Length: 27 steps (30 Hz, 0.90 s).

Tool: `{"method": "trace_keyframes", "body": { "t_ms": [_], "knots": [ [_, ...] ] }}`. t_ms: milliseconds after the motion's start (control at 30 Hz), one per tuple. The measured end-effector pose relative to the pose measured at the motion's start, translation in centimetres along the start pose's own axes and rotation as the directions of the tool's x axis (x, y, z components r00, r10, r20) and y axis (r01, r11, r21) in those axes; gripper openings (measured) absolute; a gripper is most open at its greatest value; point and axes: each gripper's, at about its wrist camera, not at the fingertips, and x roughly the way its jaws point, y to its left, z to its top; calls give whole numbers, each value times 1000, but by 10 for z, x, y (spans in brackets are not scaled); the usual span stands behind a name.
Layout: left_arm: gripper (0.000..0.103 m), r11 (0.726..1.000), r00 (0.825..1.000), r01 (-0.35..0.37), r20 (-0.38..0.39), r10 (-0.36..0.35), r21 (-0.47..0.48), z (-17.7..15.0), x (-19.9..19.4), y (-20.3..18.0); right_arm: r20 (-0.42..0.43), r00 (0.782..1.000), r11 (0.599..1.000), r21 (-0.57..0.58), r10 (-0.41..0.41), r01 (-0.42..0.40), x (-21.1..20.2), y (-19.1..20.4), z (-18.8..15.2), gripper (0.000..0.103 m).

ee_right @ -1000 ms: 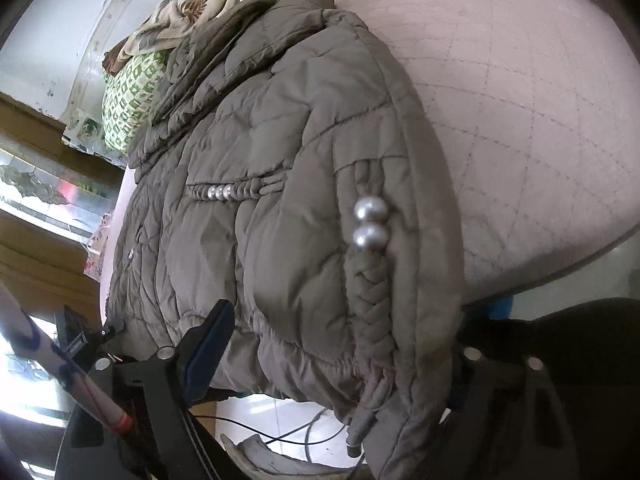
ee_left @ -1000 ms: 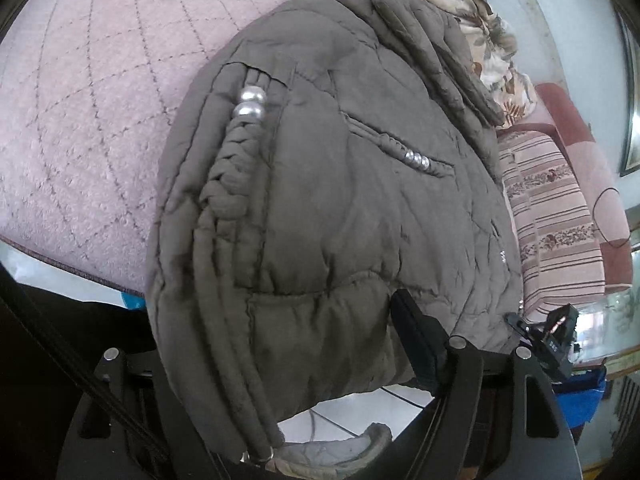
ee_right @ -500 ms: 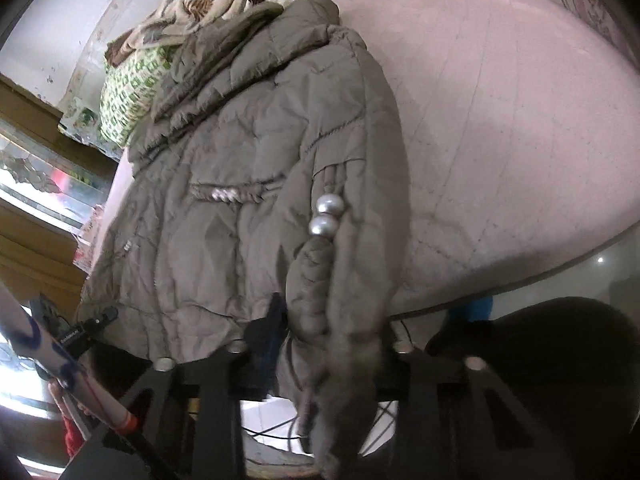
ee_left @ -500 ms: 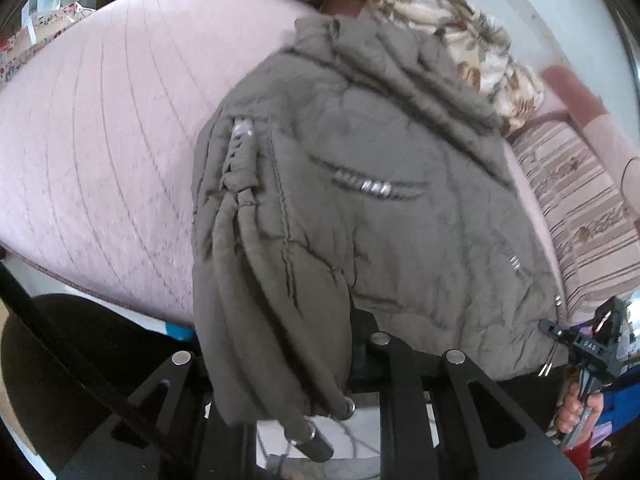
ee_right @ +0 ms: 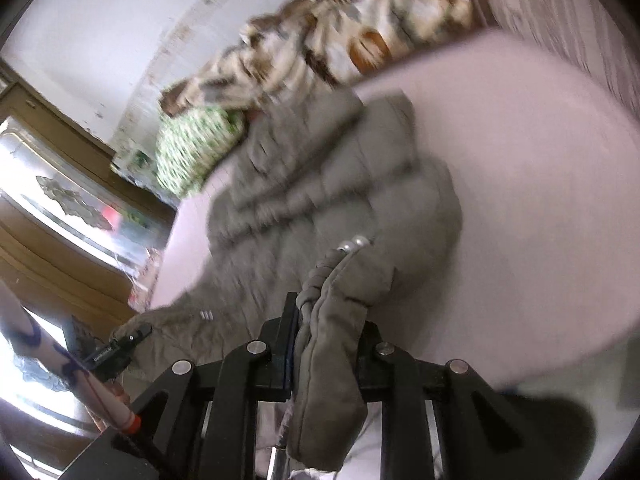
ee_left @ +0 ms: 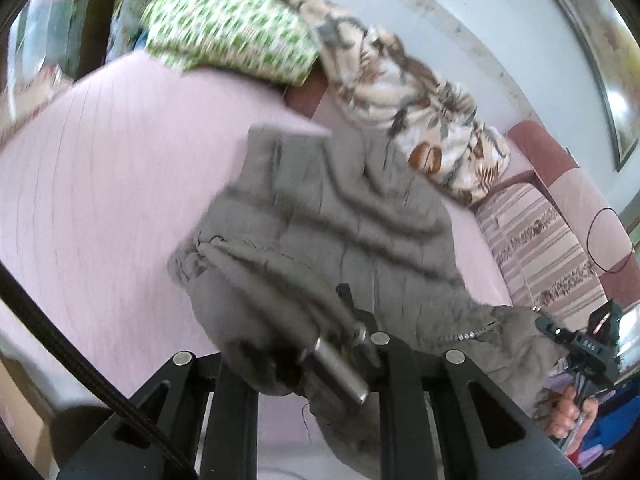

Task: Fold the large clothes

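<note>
we see both views lit by soft daylight, bright and a little washed out. in the right wrist view the strongest light comes from a glaring window at the lower left, blown to white. in the left wrist view a mirror at the right edge shines with pale glare. motion blur smears the grey jacket and the green patterned cloth; the floral blanket is streaked too. the black gripper frames at the bottom stay sharper. fisheye bending curves the pink bed, and dark corners ring each picture.
</note>
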Motion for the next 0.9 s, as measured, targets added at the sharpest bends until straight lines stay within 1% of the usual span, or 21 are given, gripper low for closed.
{"method": "trace_keyframes", "body": {
  "t_ms": [100, 233, 300, 333, 433, 467, 533, 567, 633, 700, 800, 867, 900],
  "knots": [
    [17, 999, 999, -36, 30, 36, 26, 40, 11, -16, 64, 998, 1000, -7, 6, -5, 6, 15, 38, 21],
    [17, 997, 997, -70, 39, 68, 30, 98, 32, -31, 107, 994, 1000, -8, -14, 15, 23, 27, 82, 21],
    [17, 995, 994, -99, 42, 97, 30, 130, 50, -39, 120, 992, 1000, -2, -27, 27, 37, 30, 105, 21],
    [17, 993, 993, -113, 43, 112, 29, 140, 58, -42, 127, 991, 999, 3, -41, 41, 46, 28, 121, 21],
    [17, 983, 983, -180, 39, 179, 36, 177, 97, -49, 128, 988, 996, 42, -85, 80, 73, 14, 158, 22],
    [17, 978, 979, -204, 37, 202, 38, 186, 110, -50, 124, 987, 994, 52, -99, 93, 81, 9, 166, 22],
    [17, 963, 964, -267, 33, 265, 46, 202, 136, -51, 111, 986, 989, 93, -128, 118, 105, -7, 190, 22],
    [17, 948, 950, -312, 28, 311, 52, 211, 154, -52, 107, 985, 986, 103, -138, 127, 111, -12, 196, 22],
    [17, 923, 925, -379, 22, 379, 70, 223, 185, -52, 97, 979, 979, 116, -182, 170, 135, -20, 213, 22],
    [17, 907, 910, -414, 6, 415, 77, 232, 211, -50, 86, 970, 970, 112, -225, 215, 157, -25, 227, 22],
    [20, 892, 893, -447, -27, 449, 70, 242, 248, -42, 60, 961, 957, 119, -271, 263, 191, -36, 243, 22],
    [21, 887, 887, -457, -47, 460, 61, 246, 266, -37, 40, 956, 948, 151, -291, 282, 210, -47, 249, 22],
    [22, 890, 888, -453, -54, 456, 55, 247, 271, -35, 24, 955, 942, 174, -295, 287, 219, -53, 252, 22]
  ]
}}
